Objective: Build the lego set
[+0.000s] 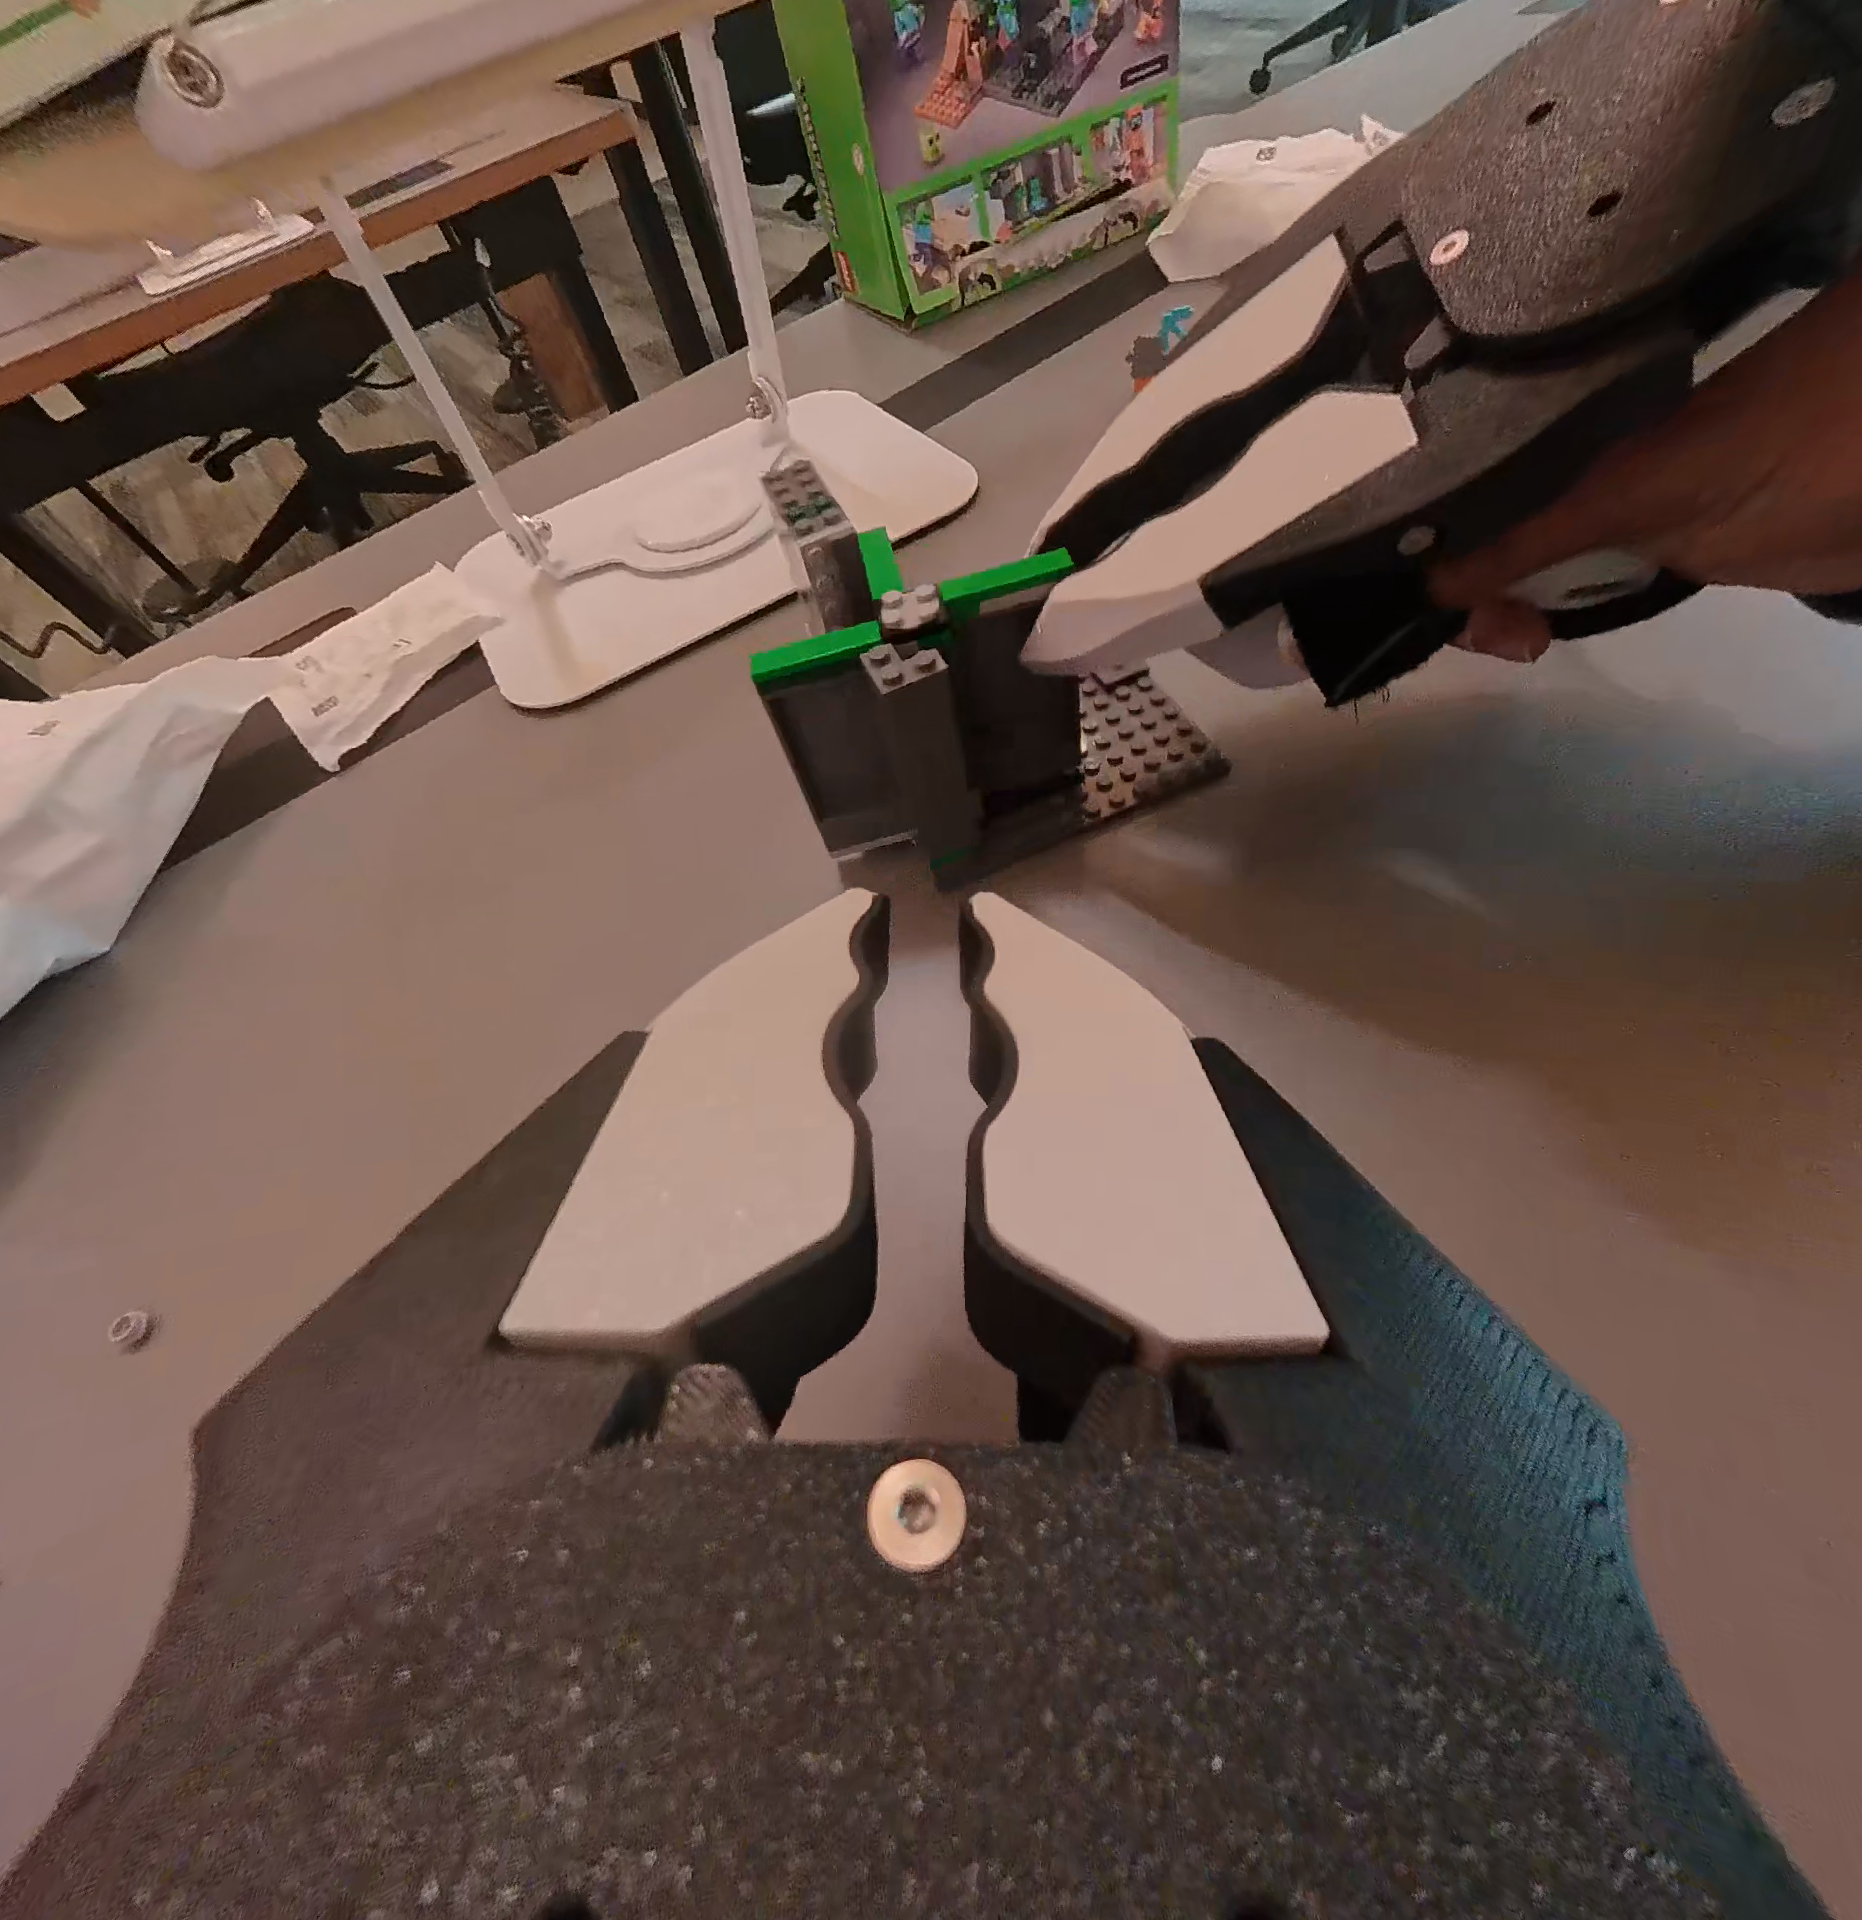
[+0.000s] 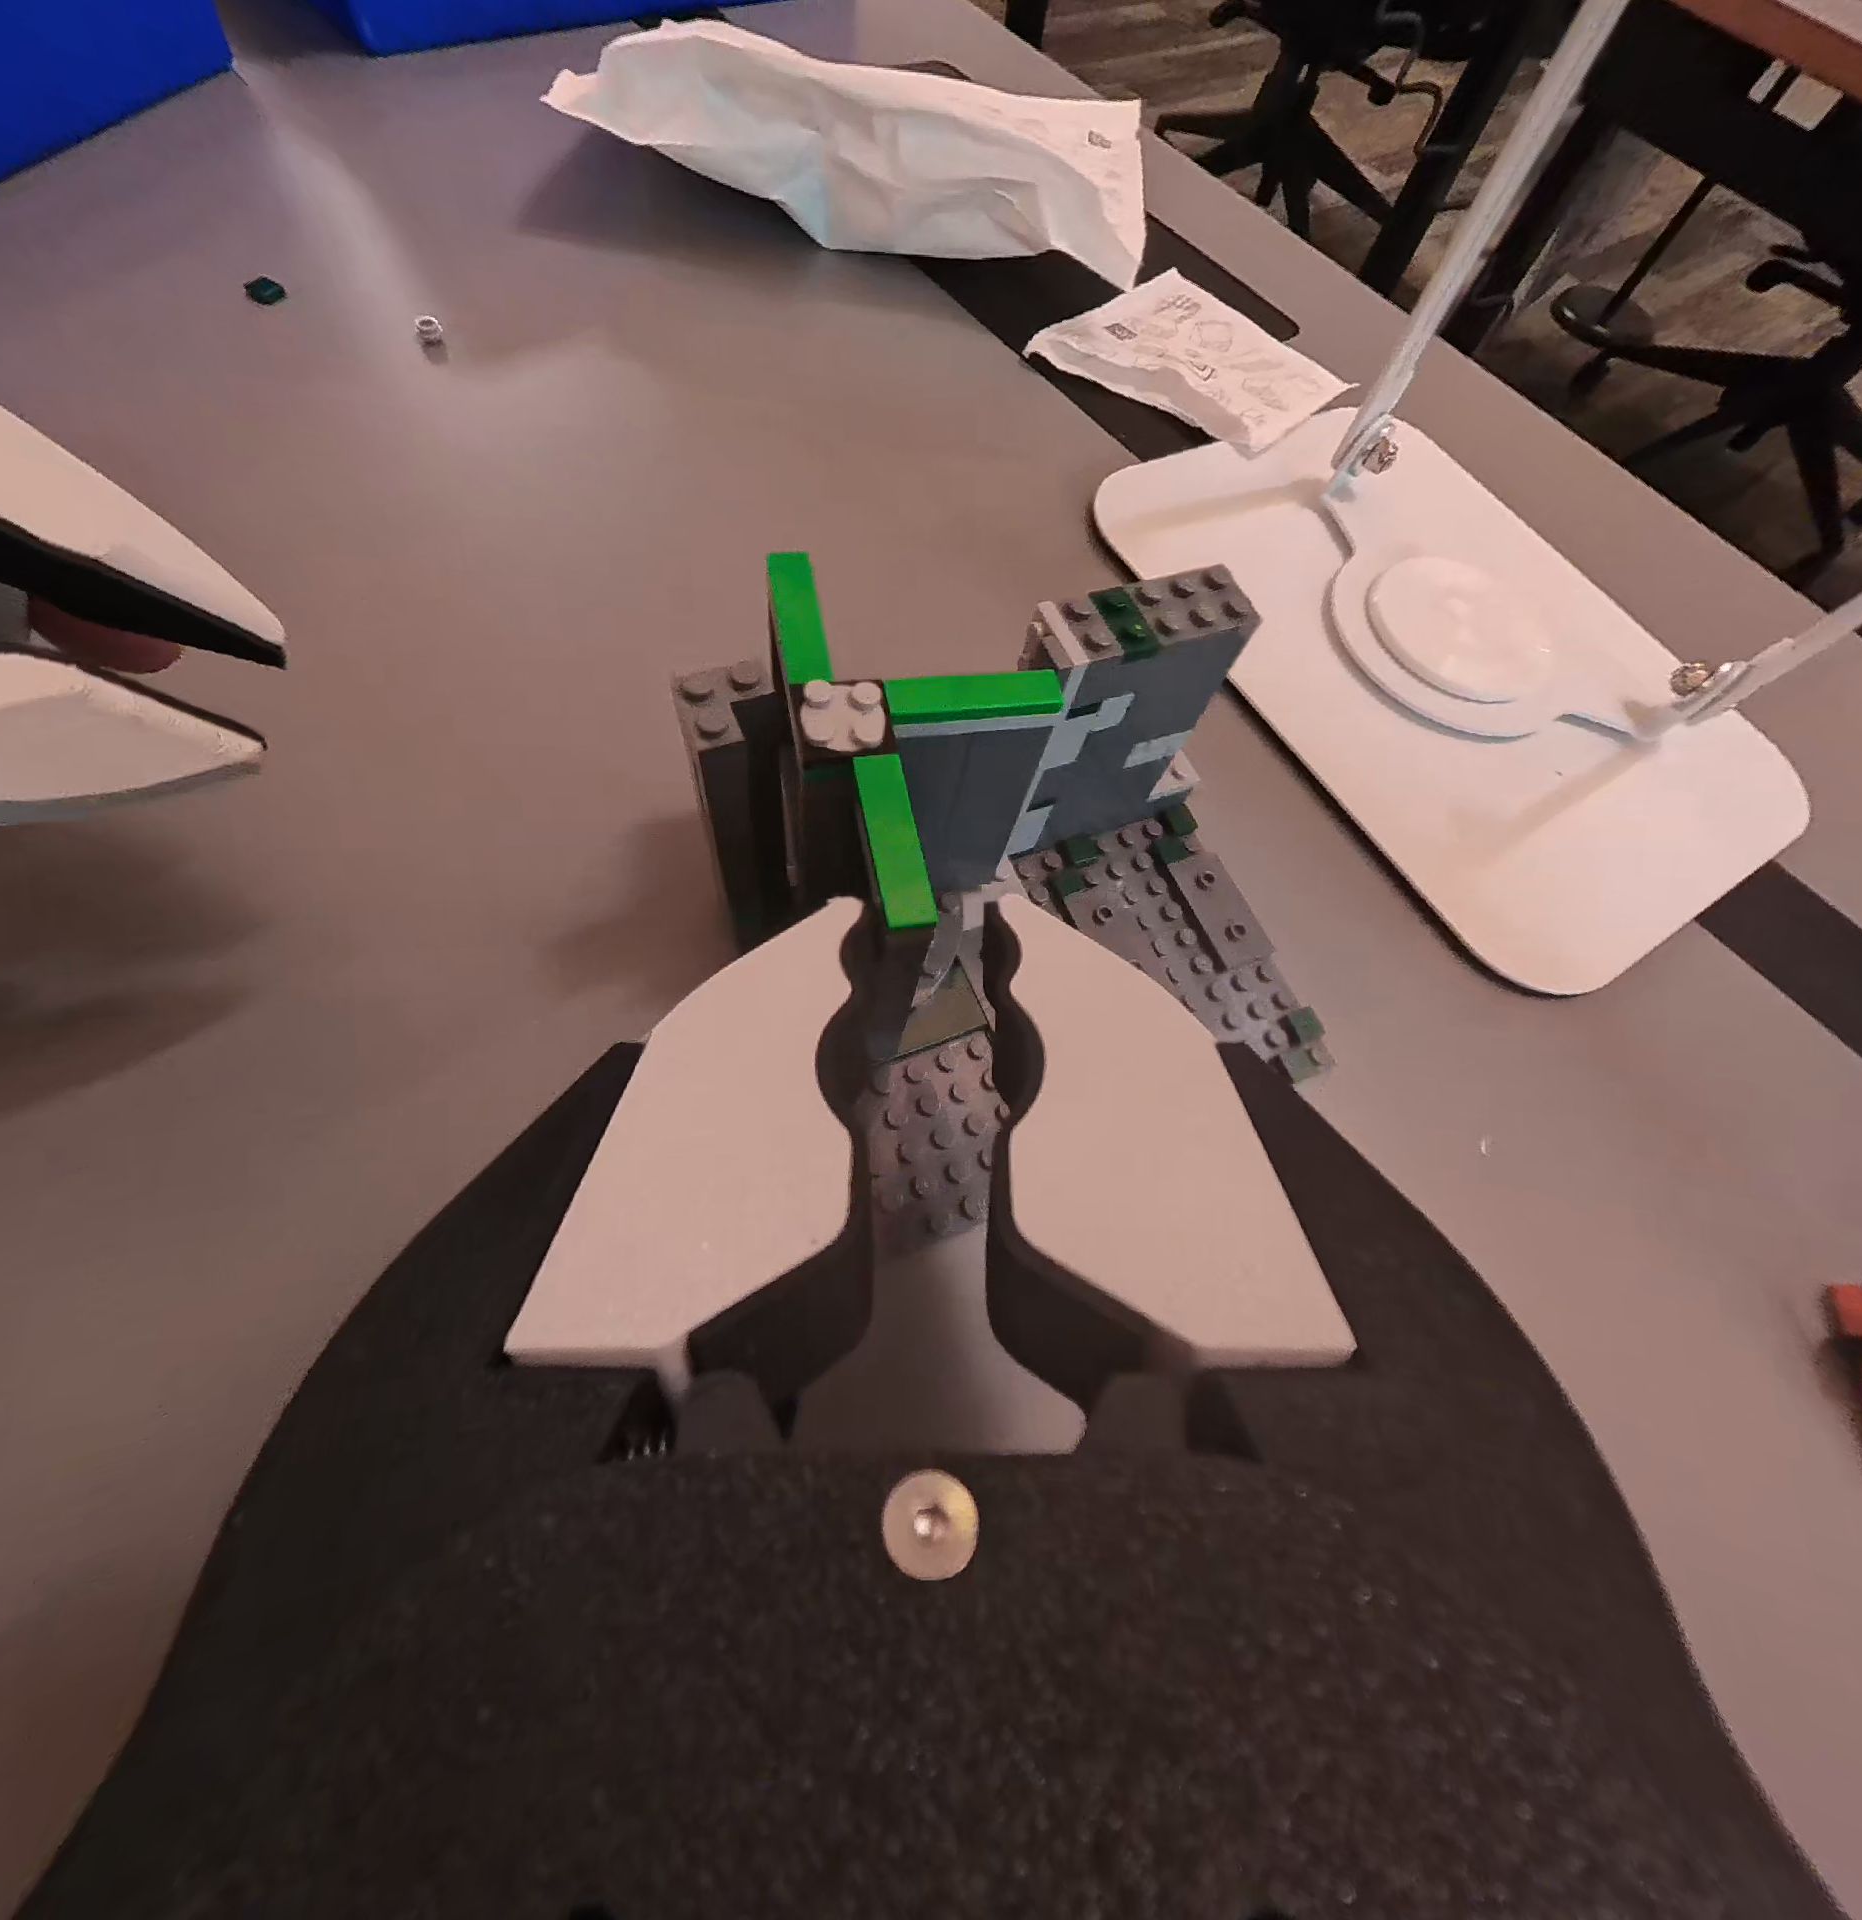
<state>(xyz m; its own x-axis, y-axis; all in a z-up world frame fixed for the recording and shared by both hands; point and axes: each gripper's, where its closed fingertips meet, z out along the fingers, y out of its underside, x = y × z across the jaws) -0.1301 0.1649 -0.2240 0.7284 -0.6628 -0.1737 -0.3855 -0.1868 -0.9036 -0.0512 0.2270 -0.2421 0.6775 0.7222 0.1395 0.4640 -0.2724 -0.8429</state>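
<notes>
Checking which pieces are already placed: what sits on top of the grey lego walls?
Three bright green flat strips cap the grey lego walls, meeting at a light grey studded square piece. The right gripper hides one strip's near end.

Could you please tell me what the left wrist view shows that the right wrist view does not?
Only the left wrist view shows the green set box standing at the table's far side. Only the right wrist view shows loose orange and dark pieces, a small dark green piece and a small grey round piece. Both show the grey and green lego build, the white stand base, crumpled white paper, the left gripper and the right gripper.
</notes>
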